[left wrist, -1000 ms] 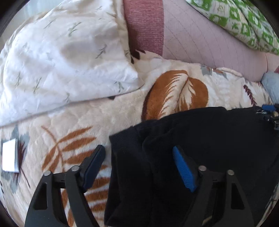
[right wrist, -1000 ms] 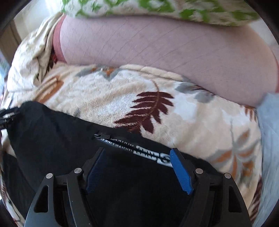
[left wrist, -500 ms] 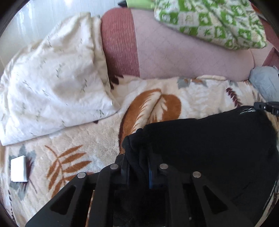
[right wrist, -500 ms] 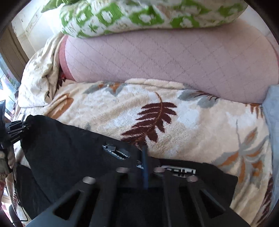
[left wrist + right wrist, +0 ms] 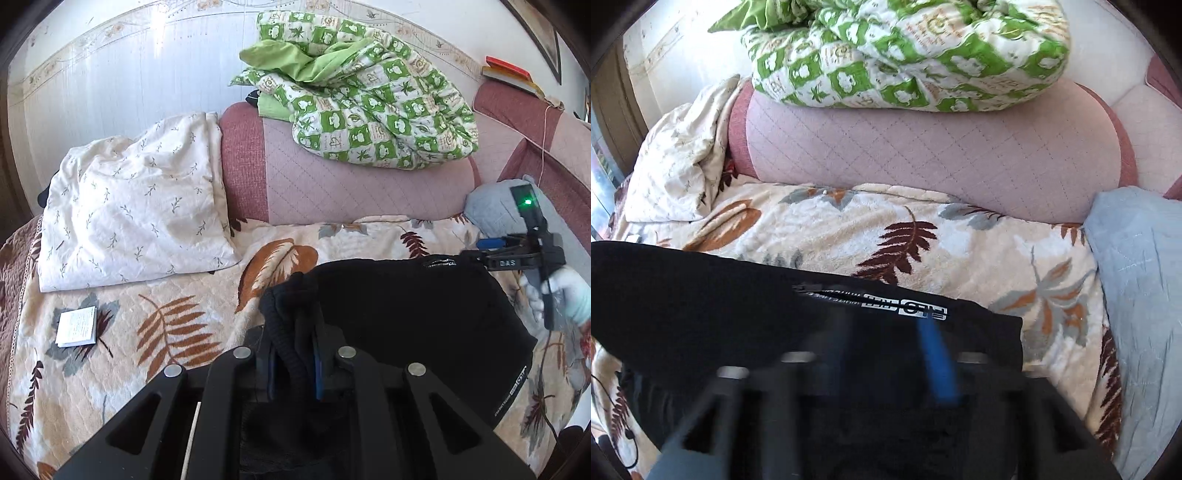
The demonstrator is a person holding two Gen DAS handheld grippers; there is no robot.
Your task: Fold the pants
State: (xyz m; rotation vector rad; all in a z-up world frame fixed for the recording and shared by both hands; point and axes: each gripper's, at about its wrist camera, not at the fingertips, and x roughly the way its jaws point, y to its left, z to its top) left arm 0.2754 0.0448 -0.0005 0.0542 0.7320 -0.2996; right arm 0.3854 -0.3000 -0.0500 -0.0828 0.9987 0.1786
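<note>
Black pants (image 5: 406, 317) lie on a leaf-patterned blanket (image 5: 155, 325) on a bed. My left gripper (image 5: 293, 354) is shut on a bunched ribbed edge of the pants and holds it lifted. My right gripper (image 5: 886, 354) is blurred in its own view, with its blue pads parted over the pants (image 5: 738, 295) near a white logo and zipper (image 5: 886, 301). The right gripper also shows in the left wrist view (image 5: 491, 247), at the pants' far right edge, held by a gloved hand.
A white pillow (image 5: 129, 214) lies at the left, a pink bolster (image 5: 362, 184) at the back with a green checked quilt (image 5: 369, 107) on it. A grey-blue cloth (image 5: 1141, 295) lies at the right. A small paper booklet (image 5: 77, 326) lies on the blanket.
Both grippers closed on the pants and lifted them back. The right gripper's pads, shut half a second ago, have now parted.
</note>
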